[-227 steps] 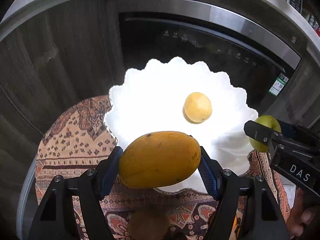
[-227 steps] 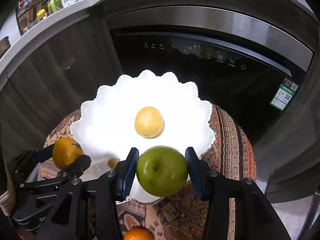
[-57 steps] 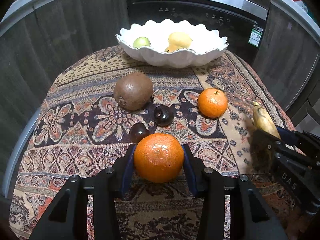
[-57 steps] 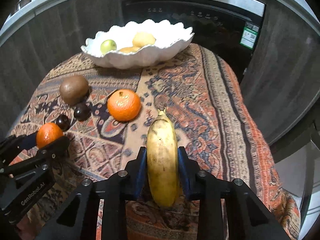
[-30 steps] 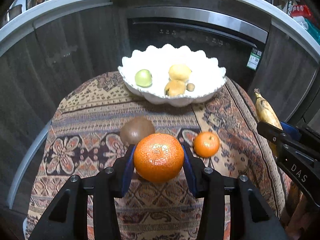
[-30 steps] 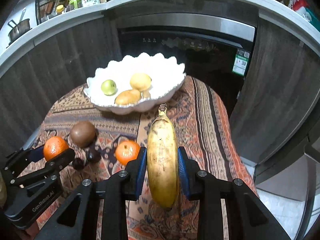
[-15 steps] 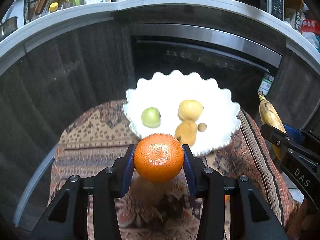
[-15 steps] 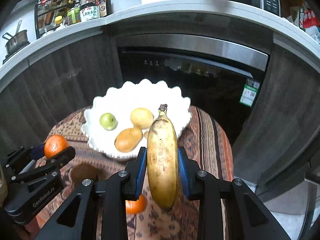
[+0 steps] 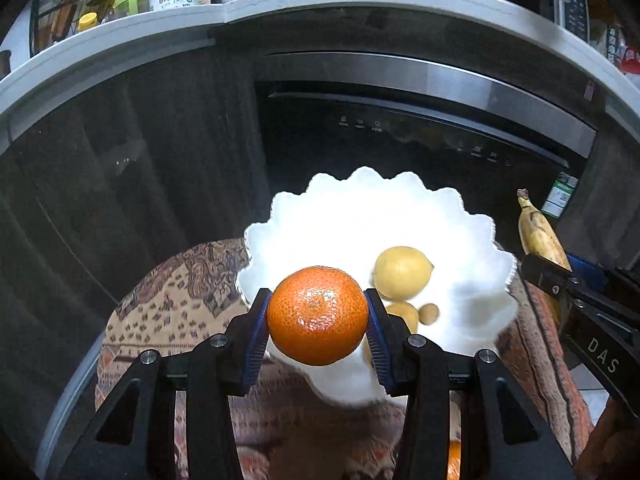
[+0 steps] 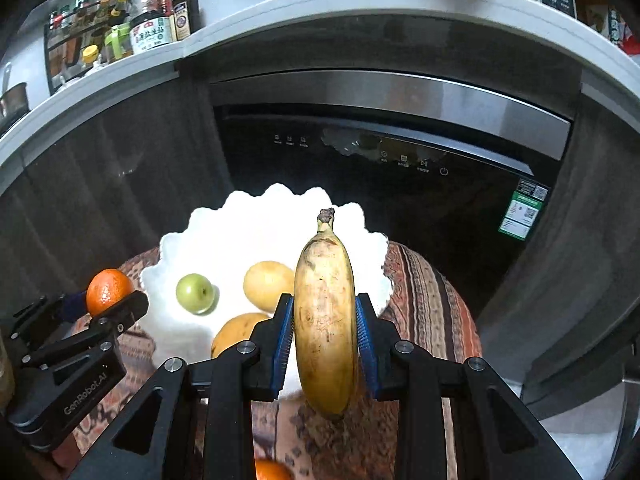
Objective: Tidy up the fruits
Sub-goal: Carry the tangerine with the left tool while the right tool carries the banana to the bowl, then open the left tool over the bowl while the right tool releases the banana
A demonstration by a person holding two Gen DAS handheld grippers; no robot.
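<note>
the orange [image 9: 318, 316] has a glossy, pitted peel. the banana [image 10: 326, 320] skin is matt, yellow-brown and speckled. the fruit bowl [image 9: 280, 220], at twelve o'clock from the orange, looks like smooth white glazed ceramic with a scalloped rim. under it the tablecloth [image 9: 168, 280] is woven patterned cloth, matt. the gripper fingers [image 9: 256, 336] are black matt plastic with ribbed blue pads and metal screws. the oven door [image 10: 360, 184] is glossy dark glass under a brushed metal handle strip [image 10: 380, 92]. cabinet fronts [image 9: 100, 168] look like dark wood grain.

Your left gripper [image 9: 318, 322] clamps an orange [image 9: 318, 316] — right gripper [image 10: 324, 336] clamps a banana [image 10: 325, 320], both angled downward.
</note>
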